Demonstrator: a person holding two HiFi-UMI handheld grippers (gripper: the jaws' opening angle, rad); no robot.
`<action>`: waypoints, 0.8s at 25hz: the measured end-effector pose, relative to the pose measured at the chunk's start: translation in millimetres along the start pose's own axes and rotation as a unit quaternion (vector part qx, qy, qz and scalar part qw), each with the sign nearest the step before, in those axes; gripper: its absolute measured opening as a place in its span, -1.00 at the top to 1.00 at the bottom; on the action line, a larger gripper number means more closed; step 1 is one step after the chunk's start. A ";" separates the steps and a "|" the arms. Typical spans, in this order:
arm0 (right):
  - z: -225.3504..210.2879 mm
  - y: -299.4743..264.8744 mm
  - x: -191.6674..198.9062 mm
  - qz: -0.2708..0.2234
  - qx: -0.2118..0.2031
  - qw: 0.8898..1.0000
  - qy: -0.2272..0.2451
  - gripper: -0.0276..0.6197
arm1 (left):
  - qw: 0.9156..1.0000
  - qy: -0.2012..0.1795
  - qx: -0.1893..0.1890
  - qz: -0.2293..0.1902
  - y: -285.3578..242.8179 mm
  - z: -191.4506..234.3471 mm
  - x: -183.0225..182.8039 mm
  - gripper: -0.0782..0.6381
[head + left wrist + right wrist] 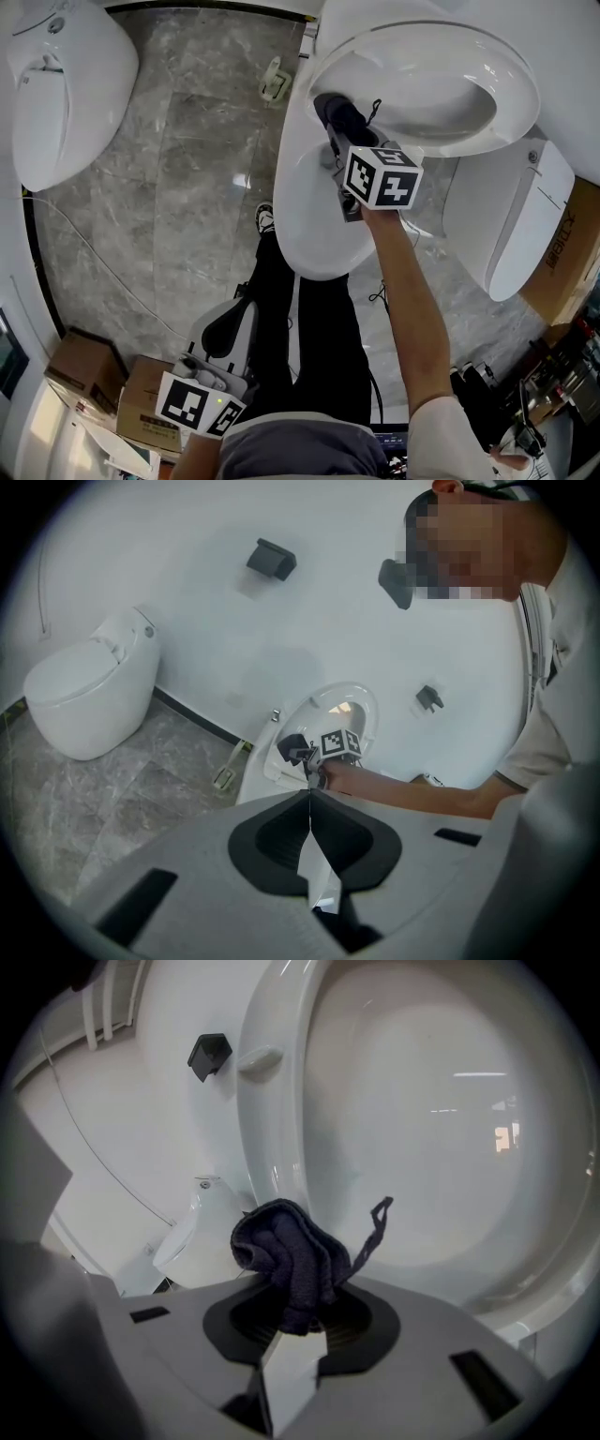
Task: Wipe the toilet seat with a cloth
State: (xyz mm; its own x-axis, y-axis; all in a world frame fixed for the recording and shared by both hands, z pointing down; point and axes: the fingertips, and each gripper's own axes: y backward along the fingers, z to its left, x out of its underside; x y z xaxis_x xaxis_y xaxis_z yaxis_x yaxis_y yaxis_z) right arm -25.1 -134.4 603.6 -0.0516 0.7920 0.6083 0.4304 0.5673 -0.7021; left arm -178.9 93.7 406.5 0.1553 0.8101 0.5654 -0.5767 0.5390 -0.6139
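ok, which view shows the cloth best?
Right gripper view: the cloth is large, bunched, clamped in the right gripper. Head view shows it small beyond the marker cube; left gripper view, a distant dark speck.

The grey marble floor [178,187] carries a white toilet [66,84] at ten o'clock, an open toilet [319,225] at centre, cardboard boxes [84,370] at eight and a thin cable [98,258] at nine.

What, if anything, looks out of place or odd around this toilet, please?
Nothing looks spilled or damaged. The dark cloth in the right gripper is bunched, its loop dangling loose, and a thin cable trails across the marble floor.
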 end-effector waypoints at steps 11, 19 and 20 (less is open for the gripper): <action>-7.3 1.7 10.1 -0.058 -0.040 0.996 -0.055 0.67 | 1.000 0.002 -0.010 0.009 -5.3 -5.4 7.4 0.76; -24.7 3.7 41.3 -0.051 -0.030 0.994 -0.092 0.67 | 1.000 0.001 -0.004 0.016 -12.5 -14.7 14.1 0.76; -30.2 1.3 49.7 -0.040 -0.020 0.995 -0.089 0.67 | 1.000 0.000 -0.003 0.017 -13.2 -15.5 14.6 0.76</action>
State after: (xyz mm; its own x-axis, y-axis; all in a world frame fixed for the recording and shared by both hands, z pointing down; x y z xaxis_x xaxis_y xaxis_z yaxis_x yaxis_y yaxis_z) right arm 0.1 -101.1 644.1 -0.2449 0.7739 0.5841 0.4533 0.6239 -0.6365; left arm -156.5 102.0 414.3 0.1361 0.8284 0.5434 -0.5764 0.5123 -0.6366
